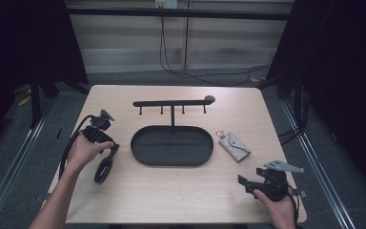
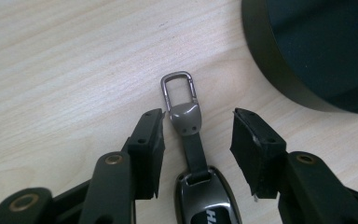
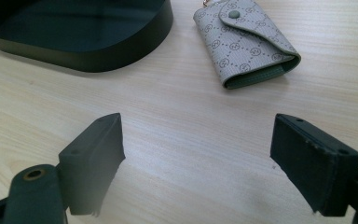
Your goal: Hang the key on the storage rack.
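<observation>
Left gripper (image 2: 198, 140) half open, jaws straddling the car key fob (image 2: 200, 186) strap, pads not touching; fob lies on table (image 1: 171, 191) at 9 o'clock of tray (image 1: 138, 148). Right gripper (image 3: 198, 163) wide open, empty, key pouch (image 3: 244, 42) at its 12 o'clock.

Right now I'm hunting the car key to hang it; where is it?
Car key lies on the table's left side in the high view, between the left gripper's open jaws, left of the oval tray.

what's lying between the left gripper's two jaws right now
The car key fob's strap and metal clip lie on the table between the open left gripper jaws, untouched, in the left gripper view.
</observation>
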A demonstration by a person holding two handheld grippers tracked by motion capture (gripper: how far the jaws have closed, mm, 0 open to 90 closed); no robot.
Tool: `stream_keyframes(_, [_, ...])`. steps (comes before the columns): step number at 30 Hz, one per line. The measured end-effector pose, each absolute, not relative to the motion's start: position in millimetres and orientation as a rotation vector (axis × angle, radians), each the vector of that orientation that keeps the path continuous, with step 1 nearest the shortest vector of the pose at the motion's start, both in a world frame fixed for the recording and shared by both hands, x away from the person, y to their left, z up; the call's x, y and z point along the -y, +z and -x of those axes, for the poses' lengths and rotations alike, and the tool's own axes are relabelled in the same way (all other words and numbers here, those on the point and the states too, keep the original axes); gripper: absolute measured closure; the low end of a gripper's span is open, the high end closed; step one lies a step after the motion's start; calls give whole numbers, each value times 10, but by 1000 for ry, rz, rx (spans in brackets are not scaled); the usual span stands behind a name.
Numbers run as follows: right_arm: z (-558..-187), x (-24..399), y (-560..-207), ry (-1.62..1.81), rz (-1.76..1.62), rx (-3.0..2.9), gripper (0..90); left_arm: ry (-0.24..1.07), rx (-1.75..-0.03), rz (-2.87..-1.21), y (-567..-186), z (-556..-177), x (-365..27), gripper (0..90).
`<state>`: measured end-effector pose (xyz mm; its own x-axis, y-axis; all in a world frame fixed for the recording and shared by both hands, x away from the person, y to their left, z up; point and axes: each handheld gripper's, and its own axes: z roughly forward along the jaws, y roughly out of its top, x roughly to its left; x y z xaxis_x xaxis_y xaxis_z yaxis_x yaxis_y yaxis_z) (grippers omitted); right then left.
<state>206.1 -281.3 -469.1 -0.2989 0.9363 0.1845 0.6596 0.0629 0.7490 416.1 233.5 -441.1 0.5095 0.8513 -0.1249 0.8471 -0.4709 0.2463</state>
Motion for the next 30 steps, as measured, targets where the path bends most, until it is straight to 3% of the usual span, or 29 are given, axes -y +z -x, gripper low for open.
stream_keyframes(21, [-2075, 2788, -4704, 1086, -1591, -2019, 172, -52, -1502, -2547, -4640, -4314, -2268, 654])
stream_keyframes(30, [-2086, 2783, -4710, 1079, -1595, -2022, 172, 56, -1485, -2635, -4673, -4275, -2124, 626])
